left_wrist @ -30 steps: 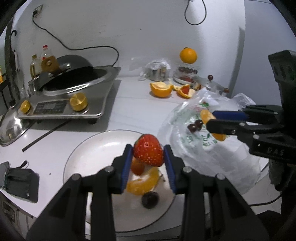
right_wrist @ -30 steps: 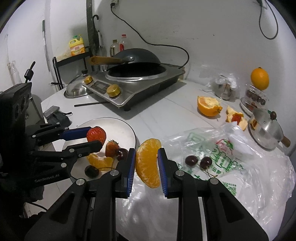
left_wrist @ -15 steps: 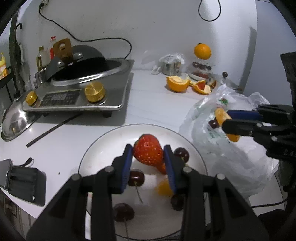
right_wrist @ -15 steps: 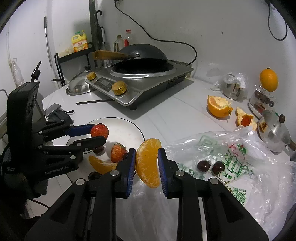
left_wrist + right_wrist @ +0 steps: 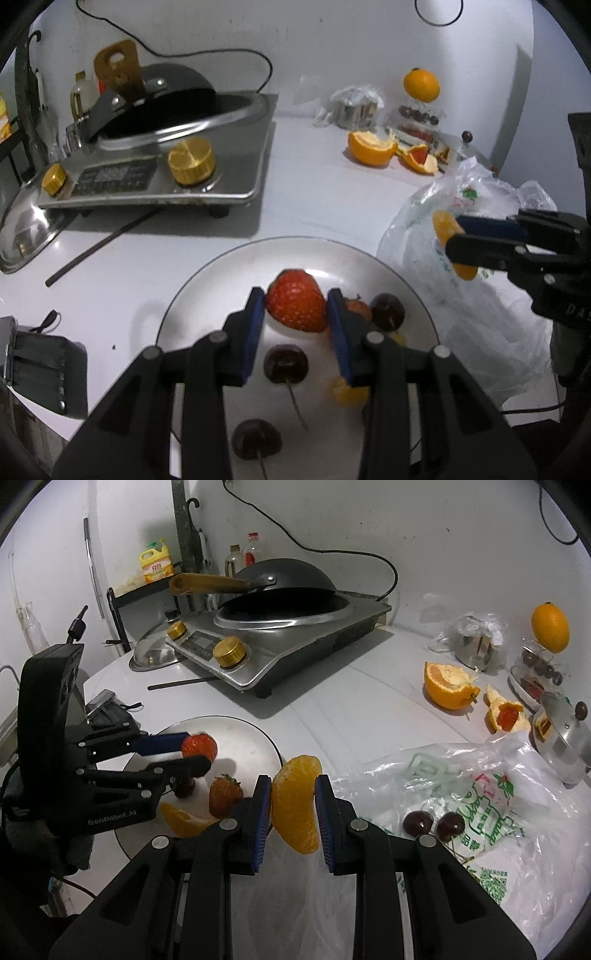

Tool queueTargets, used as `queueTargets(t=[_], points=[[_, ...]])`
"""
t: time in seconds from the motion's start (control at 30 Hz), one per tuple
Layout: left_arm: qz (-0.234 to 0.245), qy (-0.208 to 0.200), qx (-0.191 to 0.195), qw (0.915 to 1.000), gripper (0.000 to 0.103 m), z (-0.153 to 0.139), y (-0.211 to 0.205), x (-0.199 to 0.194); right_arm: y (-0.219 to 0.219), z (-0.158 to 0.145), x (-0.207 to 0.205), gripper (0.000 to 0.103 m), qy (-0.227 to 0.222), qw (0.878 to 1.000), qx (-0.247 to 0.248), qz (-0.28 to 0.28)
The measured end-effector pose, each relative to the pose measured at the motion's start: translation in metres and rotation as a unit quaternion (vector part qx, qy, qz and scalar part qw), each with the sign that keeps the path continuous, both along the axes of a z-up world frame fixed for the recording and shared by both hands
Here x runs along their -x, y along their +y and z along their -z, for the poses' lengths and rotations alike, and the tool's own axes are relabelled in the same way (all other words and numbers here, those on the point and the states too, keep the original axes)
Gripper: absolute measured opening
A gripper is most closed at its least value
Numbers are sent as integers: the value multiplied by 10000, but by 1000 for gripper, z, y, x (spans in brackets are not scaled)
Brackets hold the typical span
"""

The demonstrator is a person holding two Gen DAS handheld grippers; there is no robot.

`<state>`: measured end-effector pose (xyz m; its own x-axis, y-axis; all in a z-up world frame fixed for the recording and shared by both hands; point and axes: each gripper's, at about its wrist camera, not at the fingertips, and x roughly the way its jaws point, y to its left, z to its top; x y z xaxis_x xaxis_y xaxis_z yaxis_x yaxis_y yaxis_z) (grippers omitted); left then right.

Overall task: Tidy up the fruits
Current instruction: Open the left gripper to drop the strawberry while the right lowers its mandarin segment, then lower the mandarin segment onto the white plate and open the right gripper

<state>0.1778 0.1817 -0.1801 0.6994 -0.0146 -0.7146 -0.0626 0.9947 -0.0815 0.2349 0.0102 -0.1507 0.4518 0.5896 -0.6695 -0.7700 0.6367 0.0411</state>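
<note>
Strawberry pinched in my left hand-held gripper over the plate; right hand-held gripper pinches an orange segment. Next, I'd lower and release.

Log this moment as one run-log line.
left gripper: shut on strawberry, over plate | right gripper: shut on orange segment, over plastic bag | plate: cherries, strawberry, orange segment

The left gripper's fingers half hide a strawberry and an orange segment on the plate.
</note>
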Motion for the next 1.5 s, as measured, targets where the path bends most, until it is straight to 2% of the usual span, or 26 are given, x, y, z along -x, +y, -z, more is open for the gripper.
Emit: queueTargets(t=[0.07, 0.2, 0.37, 0.5, 0.57, 0.7, 1.03, 1.3, 1.37, 1.5], points=[[-34, 128, 3, 9999, 37, 1, 1, -2, 2, 0, -2, 26, 3, 10000, -21, -29], [-78, 121, -55, 9999, 41, -2, 2, -2, 9, -2, -4, 26, -23, 10000, -30, -90], [-93, 21, 47, 9999, 42, -6, 8, 7, 20, -1, -2, 24, -117, 9997, 145, -176], [-84, -214, 117, 9997, 43, -17, 14, 20, 11, 4, -11, 22, -47, 9997, 219, 68], [-85, -306, 119, 9994, 54, -21, 16, 23, 6, 9, -17, 22, 7, 9993, 319, 201], [-132, -381, 143, 9991, 55, -23, 20, 27, 3, 20, -25, 23, 175, 9985, 429, 305], [-274, -356, 142, 9989, 55, -19, 25, 25, 8, 45, -36, 23, 703, 9968, 364, 113], [-243, -330, 89, 9991, 55, -18, 20, 22, 10, 26, -32, 23, 400, 9990, 198, -6], [-219, -335, 85, 9992, 55, -18, 18, 23, 15, 33, -36, 23, 433, 9984, 352, 37], [-265, -362, 51, 9990, 55, -20, 19, 26, 17, 46, -43, 23, 773, 9962, 403, 74]])
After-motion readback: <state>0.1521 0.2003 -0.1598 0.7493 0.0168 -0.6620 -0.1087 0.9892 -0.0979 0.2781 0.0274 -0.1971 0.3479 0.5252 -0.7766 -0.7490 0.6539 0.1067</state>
